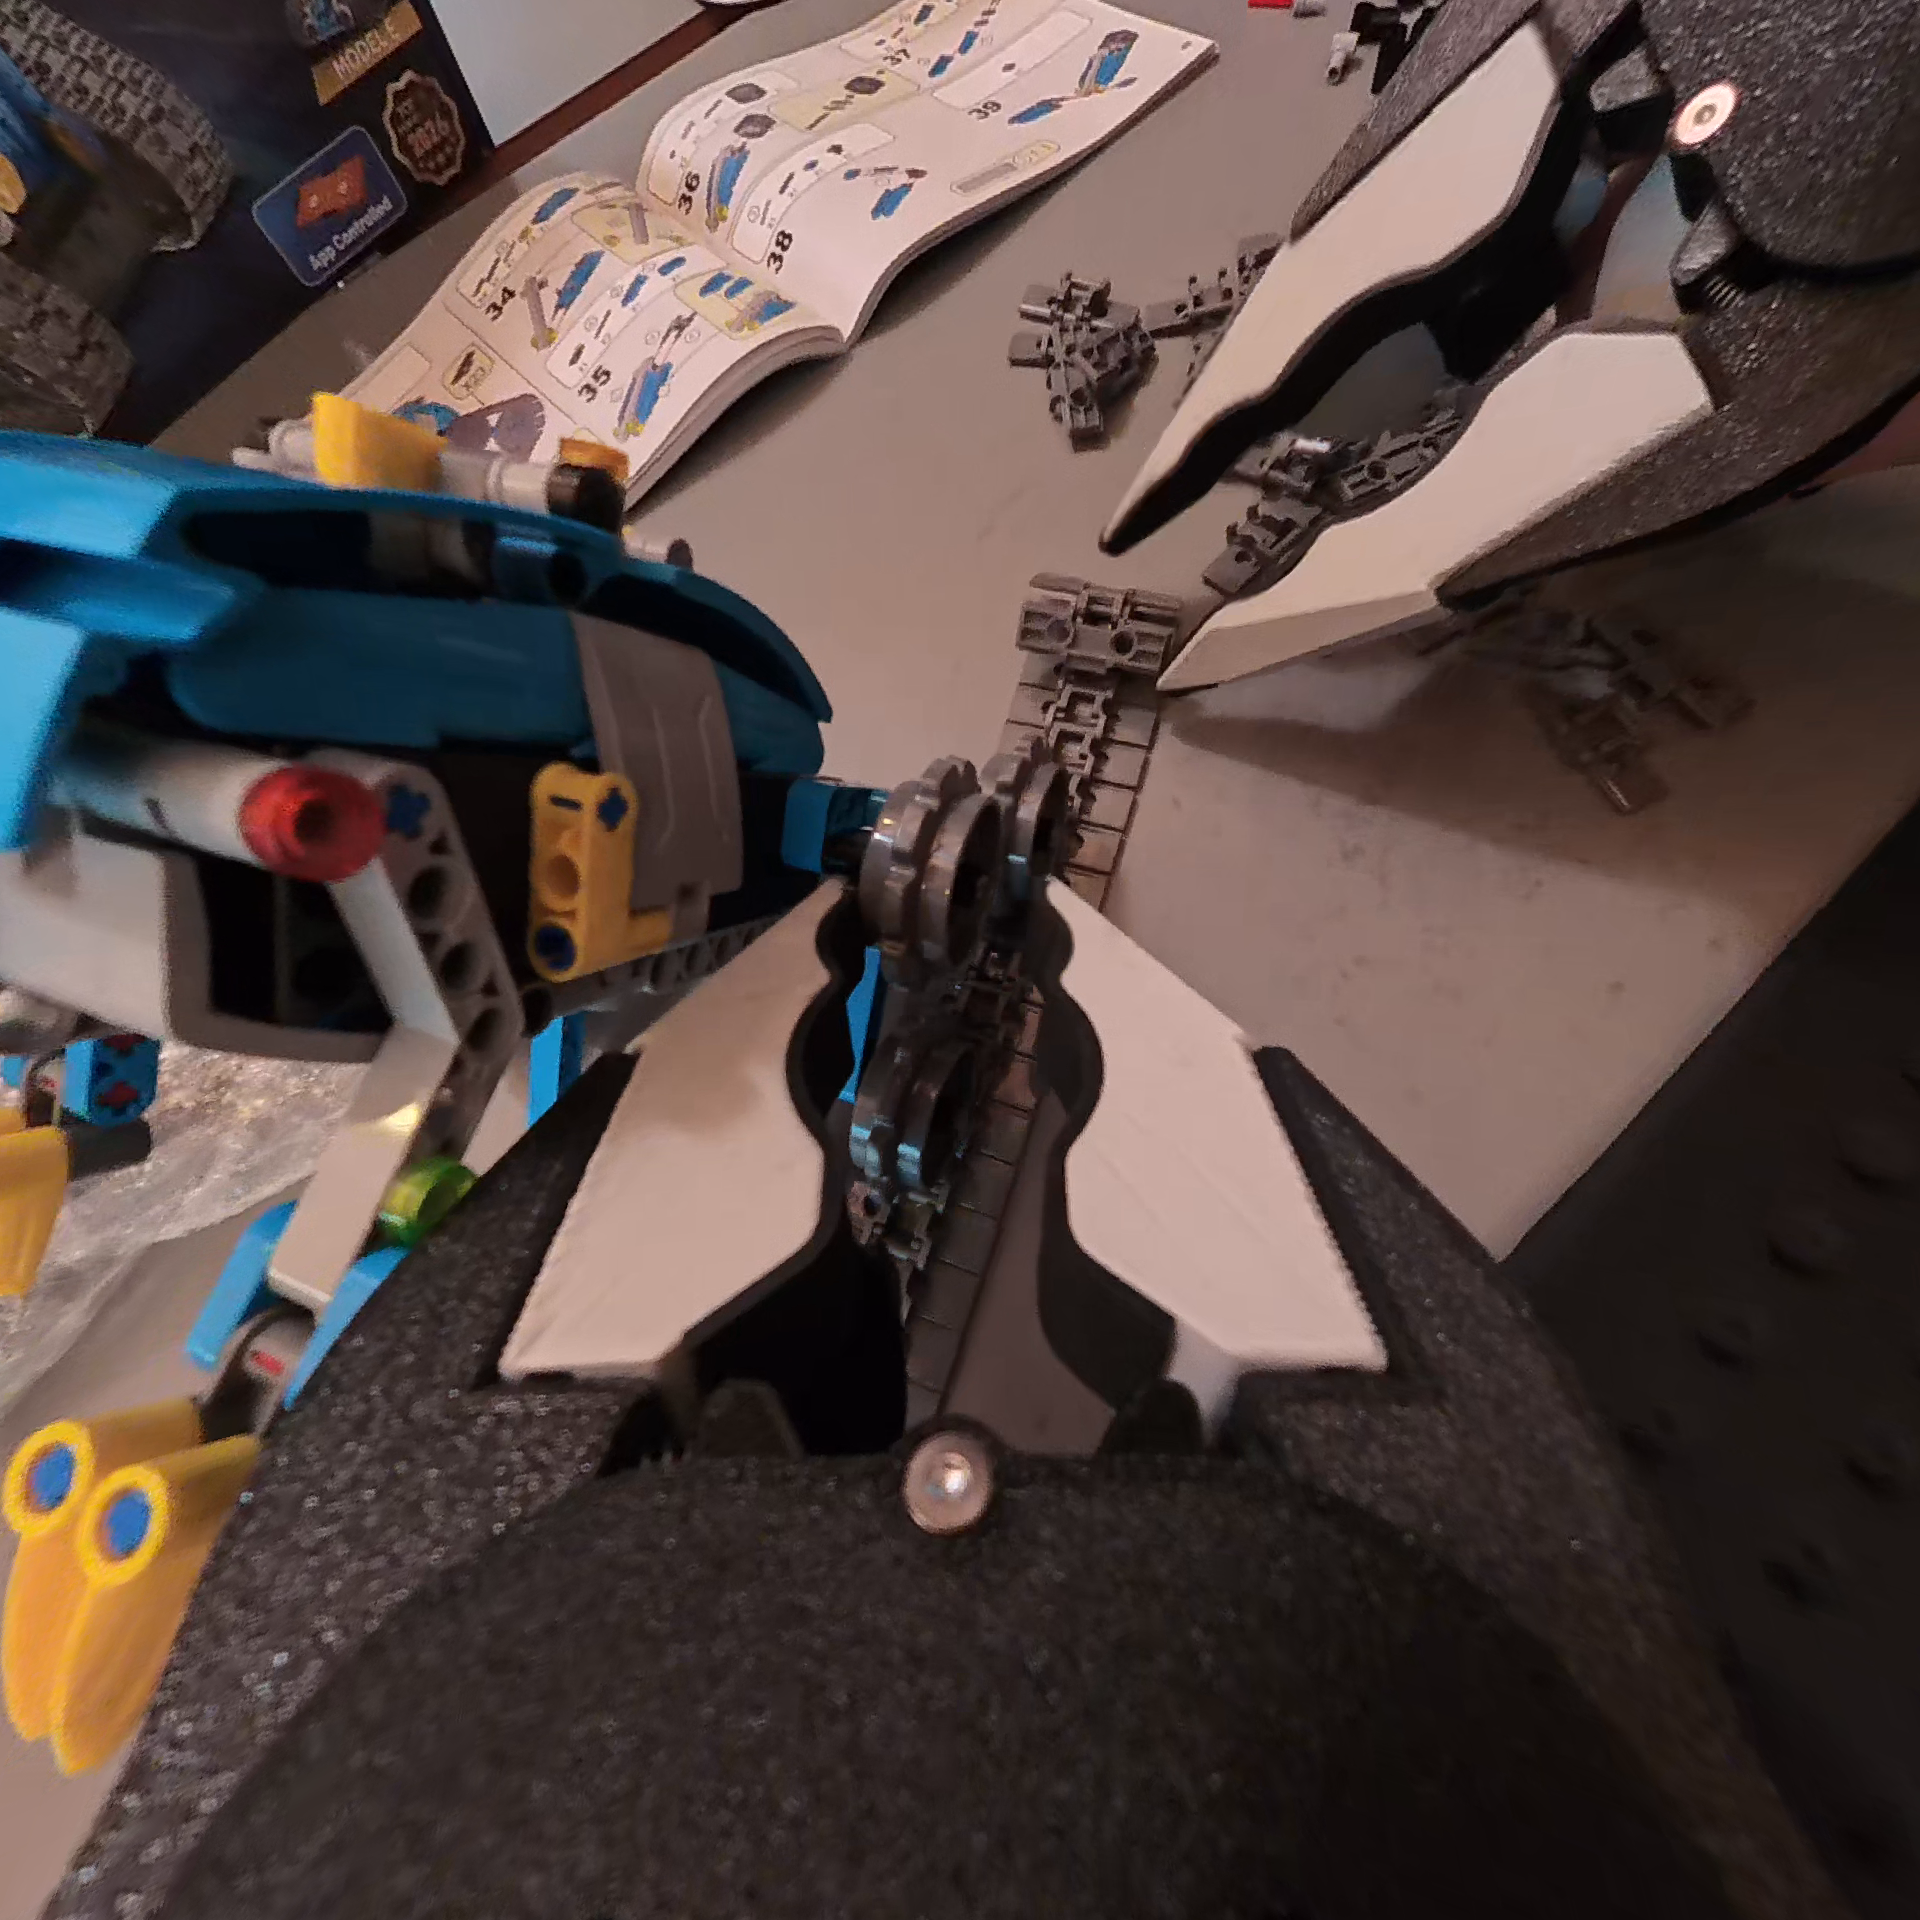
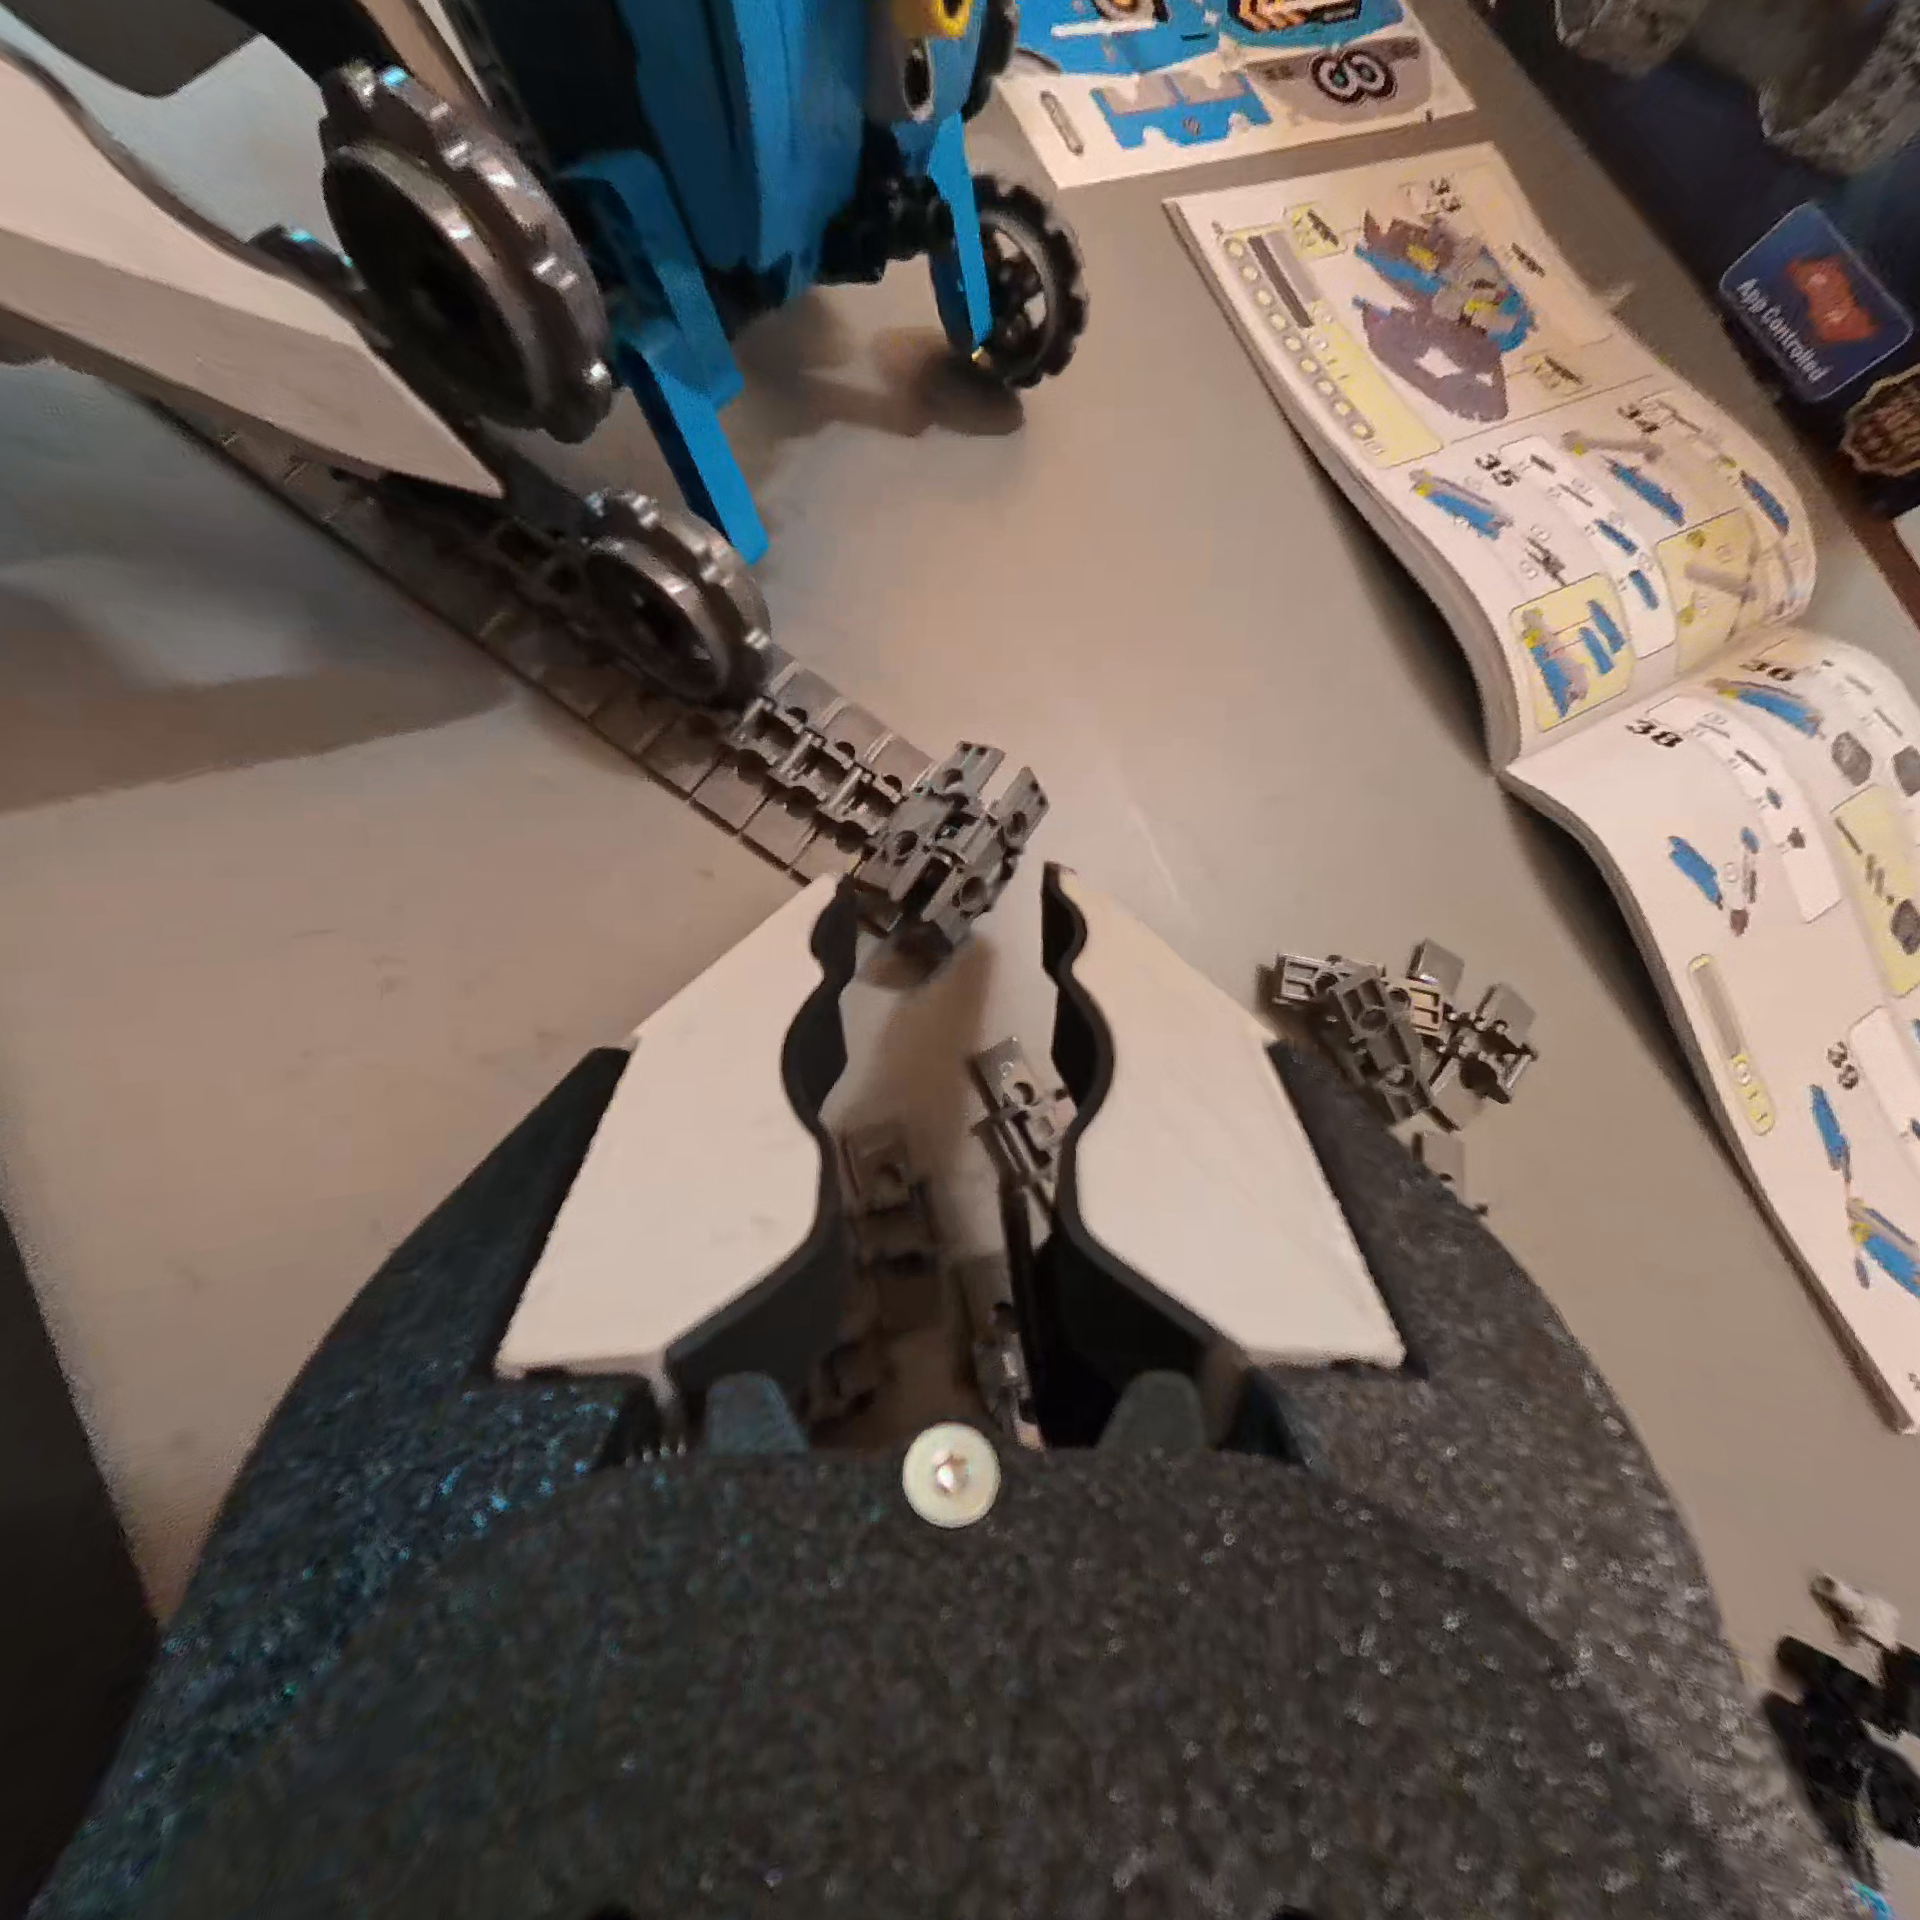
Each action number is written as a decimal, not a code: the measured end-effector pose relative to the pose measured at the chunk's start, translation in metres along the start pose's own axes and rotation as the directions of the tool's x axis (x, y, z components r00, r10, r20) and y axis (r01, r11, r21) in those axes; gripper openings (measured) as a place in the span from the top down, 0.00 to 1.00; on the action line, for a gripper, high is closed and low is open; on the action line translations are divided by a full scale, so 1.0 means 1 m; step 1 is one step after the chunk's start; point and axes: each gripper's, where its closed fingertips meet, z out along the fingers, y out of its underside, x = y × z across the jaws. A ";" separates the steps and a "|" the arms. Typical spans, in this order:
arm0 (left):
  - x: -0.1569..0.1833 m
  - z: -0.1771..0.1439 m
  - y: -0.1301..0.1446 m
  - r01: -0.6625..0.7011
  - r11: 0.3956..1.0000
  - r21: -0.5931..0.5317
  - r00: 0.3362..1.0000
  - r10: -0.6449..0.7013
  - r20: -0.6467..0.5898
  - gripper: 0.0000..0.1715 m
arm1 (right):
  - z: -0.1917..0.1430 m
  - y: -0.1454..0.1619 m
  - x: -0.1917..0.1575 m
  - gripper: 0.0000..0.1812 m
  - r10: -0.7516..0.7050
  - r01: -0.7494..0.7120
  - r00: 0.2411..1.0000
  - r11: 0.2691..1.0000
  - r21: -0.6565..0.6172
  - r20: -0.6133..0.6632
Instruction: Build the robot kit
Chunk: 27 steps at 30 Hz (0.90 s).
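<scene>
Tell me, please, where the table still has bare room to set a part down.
Bare table lies left of the right gripper, below the grey track strip. Another free patch sits between the blue model and the open instruction booklet. It is crowded around the right gripper, among loose grey track links.

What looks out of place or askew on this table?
The grey track strip lies flat and unclosed under the model's sprocket wheels, its end links twisted up by the right gripper. Loose grey links lie scattered beside the open instruction booklet.
</scene>
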 end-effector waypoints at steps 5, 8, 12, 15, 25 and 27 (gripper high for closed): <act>0.002 0.000 0.000 0.004 1.000 -0.007 1.000 -0.004 -0.012 0.80 | -0.002 0.006 0.000 0.88 0.042 -0.042 0.999 0.999 -0.014 0.029; 0.004 -0.004 0.003 0.019 1.000 -0.011 1.000 -0.019 -0.014 0.79 | -0.005 0.008 0.002 0.89 0.152 -0.151 0.988 0.988 -0.014 0.042; 0.005 -0.017 0.008 0.040 0.999 -0.007 0.999 -0.040 0.016 0.79 | -0.012 0.007 0.011 0.95 0.414 -0.416 0.907 0.909 0.020 0.082; 0.009 -0.029 0.004 0.070 0.997 0.022 0.997 -0.071 0.035 0.79 | -0.016 0.014 0.018 0.96 0.507 -0.511 0.857 0.859 0.025 0.091; 0.016 -0.047 0.028 0.134 0.991 -0.003 0.990 -0.134 0.042 0.79 | -0.004 0.024 0.019 0.84 0.500 -0.496 0.863 0.866 -0.061 0.074; 0.013 -0.053 0.042 0.158 0.987 -0.020 0.986 -0.157 0.055 0.79 | 0.000 0.023 0.020 0.84 0.521 -0.516 0.850 0.853 -0.072 0.084</act>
